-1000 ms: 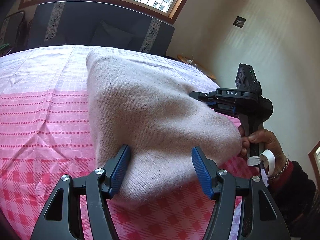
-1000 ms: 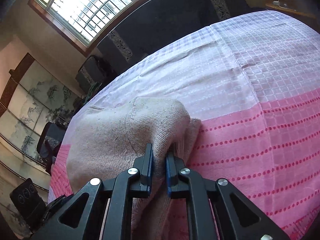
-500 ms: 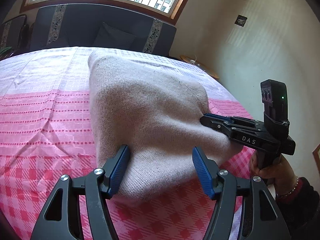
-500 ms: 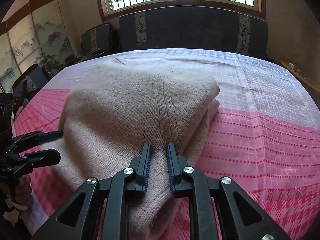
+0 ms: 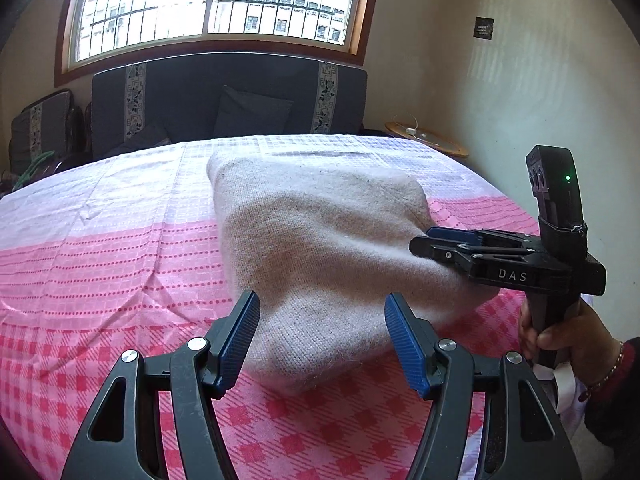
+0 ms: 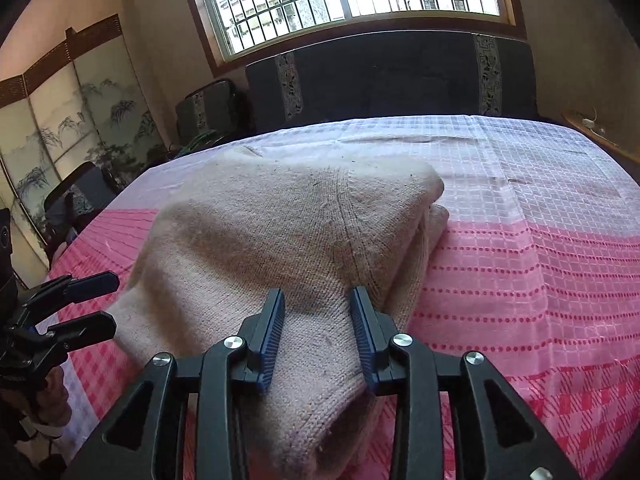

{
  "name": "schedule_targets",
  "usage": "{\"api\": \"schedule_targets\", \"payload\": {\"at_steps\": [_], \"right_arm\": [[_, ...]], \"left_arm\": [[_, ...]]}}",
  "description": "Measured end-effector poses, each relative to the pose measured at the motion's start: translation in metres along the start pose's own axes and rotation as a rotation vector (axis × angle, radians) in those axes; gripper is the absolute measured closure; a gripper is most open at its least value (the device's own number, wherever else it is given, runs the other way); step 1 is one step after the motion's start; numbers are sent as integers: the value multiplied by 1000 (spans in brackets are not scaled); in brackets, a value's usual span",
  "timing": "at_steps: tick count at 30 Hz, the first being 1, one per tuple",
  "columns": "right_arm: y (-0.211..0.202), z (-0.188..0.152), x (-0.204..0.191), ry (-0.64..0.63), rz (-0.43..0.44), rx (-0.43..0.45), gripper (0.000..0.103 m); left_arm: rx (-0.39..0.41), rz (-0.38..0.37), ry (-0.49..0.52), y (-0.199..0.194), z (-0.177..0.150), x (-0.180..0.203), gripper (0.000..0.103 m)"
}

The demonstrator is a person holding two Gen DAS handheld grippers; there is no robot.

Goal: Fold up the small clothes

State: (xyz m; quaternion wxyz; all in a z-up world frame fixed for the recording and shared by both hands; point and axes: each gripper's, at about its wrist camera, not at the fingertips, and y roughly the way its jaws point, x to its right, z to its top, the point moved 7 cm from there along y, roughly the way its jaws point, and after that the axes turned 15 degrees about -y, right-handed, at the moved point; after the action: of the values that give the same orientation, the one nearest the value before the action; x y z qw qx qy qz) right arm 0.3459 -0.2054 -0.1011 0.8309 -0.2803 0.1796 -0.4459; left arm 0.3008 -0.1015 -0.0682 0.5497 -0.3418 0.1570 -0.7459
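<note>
A beige knitted garment (image 5: 320, 248) lies folded in a thick pile on the pink checked bedspread (image 5: 100, 272); it also shows in the right wrist view (image 6: 260, 240). My left gripper (image 5: 322, 312) is open, its blue pads either side of the garment's near corner. My right gripper (image 6: 318, 312) is open over the garment's near right corner, the knit lying loose between its pads. In the left wrist view the right gripper (image 5: 424, 242) reaches in from the right onto the garment's edge. In the right wrist view the left gripper (image 6: 114, 300) is at the far left, open.
A dark sofa (image 5: 228, 100) stands behind the bed under a barred window (image 5: 220, 0). A painted folding screen (image 6: 60, 128) stands at the left. A small round wooden table (image 5: 428, 140) is at the back right by the wall.
My right gripper has opened and let go of the garment's corner, which now rests on the bed. The left gripper stayed open and pulled back slightly.
</note>
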Motion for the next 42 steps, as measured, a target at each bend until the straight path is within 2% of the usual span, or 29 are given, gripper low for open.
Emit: {"api": "schedule_targets", "payload": {"at_steps": [1,4,14,18,25,27,29,30,33,35,38,42], "right_arm": [[0,0,-3,-17,1,-1,53],[2,1,-9,-50,-21,-14,50],[0,-1,-6,-32,-5,-3,45],[-1,-1,-3,-11,28,7,42],[-2,-2,0,11,47,16,42],[-4,-1,-1,9,36,23,39],[-9,0,2,19,-8,39,17],[-14,-1,9,41,-52,49,1],[-30,-1,23,129,-45,134,1],[-32,-3,30,186,-28,148,1],[-33,-5,38,255,46,156,1],[-31,-10,57,396,190,177,1]], "left_arm": [[13,12,7,-3,2,0,38],[46,54,30,-11,8,-2,38],[90,145,59,-14,16,-9,37],[94,176,70,-7,19,-13,35],[101,230,54,9,32,-27,32],[100,223,33,13,38,-33,30],[81,180,-29,18,45,-43,29],[64,145,-68,21,48,-49,29],[-5,63,-170,36,55,-67,29],[-60,-8,-225,47,57,-76,29],[-123,-124,-282,57,60,-82,29],[-204,-273,-344,73,63,-83,29]]}}
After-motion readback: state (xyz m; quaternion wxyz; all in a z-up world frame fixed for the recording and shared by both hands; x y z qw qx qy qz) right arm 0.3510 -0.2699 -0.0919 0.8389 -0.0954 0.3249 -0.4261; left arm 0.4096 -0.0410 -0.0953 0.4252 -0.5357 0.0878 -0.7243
